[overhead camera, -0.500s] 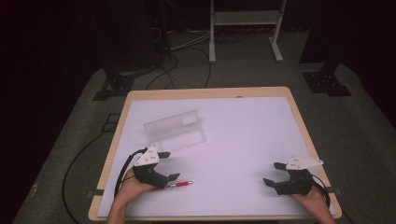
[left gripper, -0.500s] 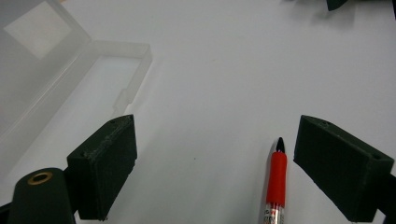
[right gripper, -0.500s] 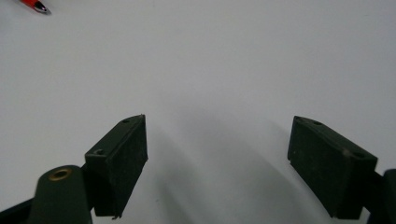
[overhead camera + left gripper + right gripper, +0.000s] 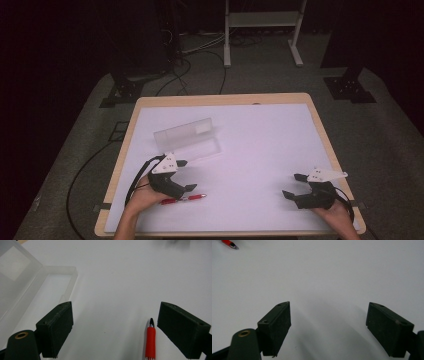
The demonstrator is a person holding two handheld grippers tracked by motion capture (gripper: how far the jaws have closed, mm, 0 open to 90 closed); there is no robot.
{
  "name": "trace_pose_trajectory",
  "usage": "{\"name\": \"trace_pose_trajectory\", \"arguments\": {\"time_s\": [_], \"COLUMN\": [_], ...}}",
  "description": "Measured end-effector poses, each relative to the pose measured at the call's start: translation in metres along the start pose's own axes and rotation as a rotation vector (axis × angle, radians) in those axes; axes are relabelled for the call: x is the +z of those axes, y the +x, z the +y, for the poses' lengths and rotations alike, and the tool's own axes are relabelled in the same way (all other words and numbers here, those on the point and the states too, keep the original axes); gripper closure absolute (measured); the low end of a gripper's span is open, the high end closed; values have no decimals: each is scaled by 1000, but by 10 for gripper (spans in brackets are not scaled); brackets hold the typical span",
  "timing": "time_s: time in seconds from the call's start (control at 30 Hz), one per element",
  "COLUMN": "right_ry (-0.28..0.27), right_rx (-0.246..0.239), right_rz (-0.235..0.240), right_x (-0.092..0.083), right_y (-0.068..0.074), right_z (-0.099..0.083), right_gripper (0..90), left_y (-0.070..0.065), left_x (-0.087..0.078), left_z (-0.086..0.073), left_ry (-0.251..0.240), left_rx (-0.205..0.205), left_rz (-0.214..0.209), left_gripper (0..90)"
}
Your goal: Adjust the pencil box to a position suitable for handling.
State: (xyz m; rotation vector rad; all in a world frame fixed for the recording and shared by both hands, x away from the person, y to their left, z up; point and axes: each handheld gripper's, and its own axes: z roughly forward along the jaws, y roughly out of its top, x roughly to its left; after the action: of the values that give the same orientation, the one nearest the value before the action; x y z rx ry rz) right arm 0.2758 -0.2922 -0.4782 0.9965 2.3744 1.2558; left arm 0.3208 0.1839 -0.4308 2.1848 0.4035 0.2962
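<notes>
The red pen (image 4: 182, 199) is seen lying flat on the white table surface (image 4: 260, 145) near the front-left edge, just beside and partly under the left gripper (image 4: 183, 175), with its dark tip directed toward the table's middle. In the left gripper view the pen (image 4: 150, 341) is shown between the two black jaws, close to the right-hand jaw but not touched by either; the jaws are spread wide apart and nothing is held. The left gripper is held by the person's left hand (image 4: 142, 196), and a black cable (image 4: 135, 180) is looped from it toward the table's left edge. Behind the left gripper, a clear plastic case (image 4: 187, 140) is laid open on the surface, its lid raised behind the shallow tray; in the left gripper view the case (image 4: 32, 285) is seen at the upper left, well apart from the pen. Further right, a broad bare stretch of the white surface is presented. At the front-right, the right gripper (image 4: 294, 185) is held by the person's right hand (image 4: 334, 214), low over the table and turned toward the left. In the right gripper view its jaws are likewise spread apart over bare surface, and the pen's tip (image 4: 229, 243) is caught at the upper-left corner, far from them.
</notes>
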Motion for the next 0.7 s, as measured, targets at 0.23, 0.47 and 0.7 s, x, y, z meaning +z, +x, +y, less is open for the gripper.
{"name": "trace_pose_trajectory", "arguments": {"time_s": [0.23,0.47,0.7], "right_ry": [3,5,5], "right_rx": [-3,0,-5], "right_rz": [-3,-1,1], "right_x": [0,0,0], "right_y": [1,1,2], "right_z": [1,1,1], "right_gripper": [193,193,193], "left_y": [7,21,31], "left_x": [2,4,5], "left_z": [8,23,32], "left_ry": [24,36,45], "left_rx": [12,18,15], "left_rz": [15,23,29], "left_gripper": [125,125,126]}}
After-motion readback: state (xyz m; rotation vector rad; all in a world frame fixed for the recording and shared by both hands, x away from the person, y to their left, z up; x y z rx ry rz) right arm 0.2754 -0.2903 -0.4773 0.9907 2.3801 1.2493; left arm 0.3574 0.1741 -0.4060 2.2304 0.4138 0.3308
